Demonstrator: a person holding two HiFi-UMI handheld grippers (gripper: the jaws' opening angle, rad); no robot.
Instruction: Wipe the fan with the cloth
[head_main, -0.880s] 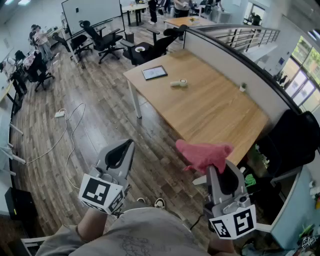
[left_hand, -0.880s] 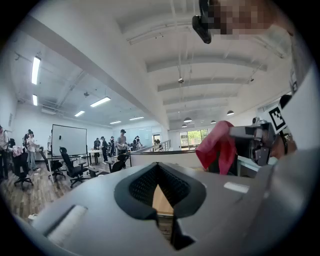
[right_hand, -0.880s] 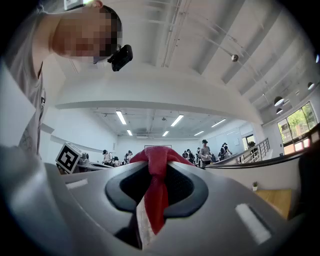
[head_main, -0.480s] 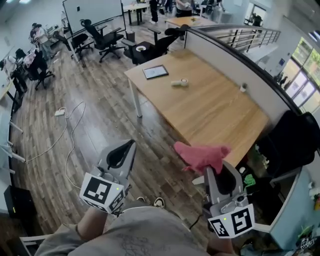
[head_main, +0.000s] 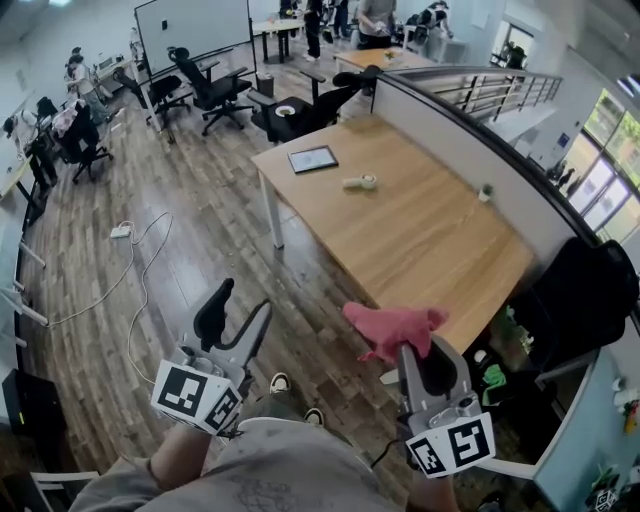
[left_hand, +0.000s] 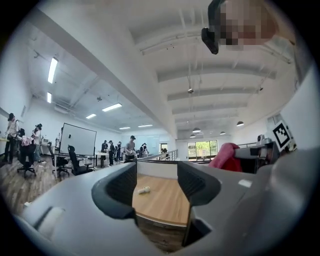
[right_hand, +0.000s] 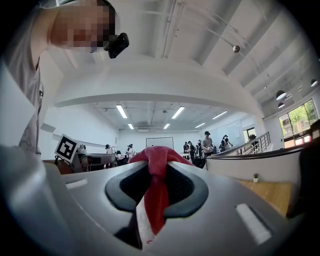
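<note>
So the left hand-held gripper (head_main: 238, 312) sat down at 7 o'clock in the head view. Its jaws were spread wide with nothing in them, and in its own view you only saw the far surface through the gap. My guess is it was kept free and level so it could steady something later.

Over at 5 o'clock, the right hand-held gripper (head_main: 425, 352) was clamped on the pink cloth (head_main: 392, 328). The cloth was pinched in the middle, so a bunch stuck out past the tips and a tail hung down between the jaws. That makes sense to me, since a loose wad out front is what you'd rub with.

The wooden surface (head_main: 420, 240) ran off toward 1 o'clock, well apart from both grippers. It had a tablet (head_main: 312, 158) on it and a small white thing (head_main: 359, 182) at about 12 o'clock. That might have been the fan, but it was too small to tell. Wiping hadn't started yet.
</note>
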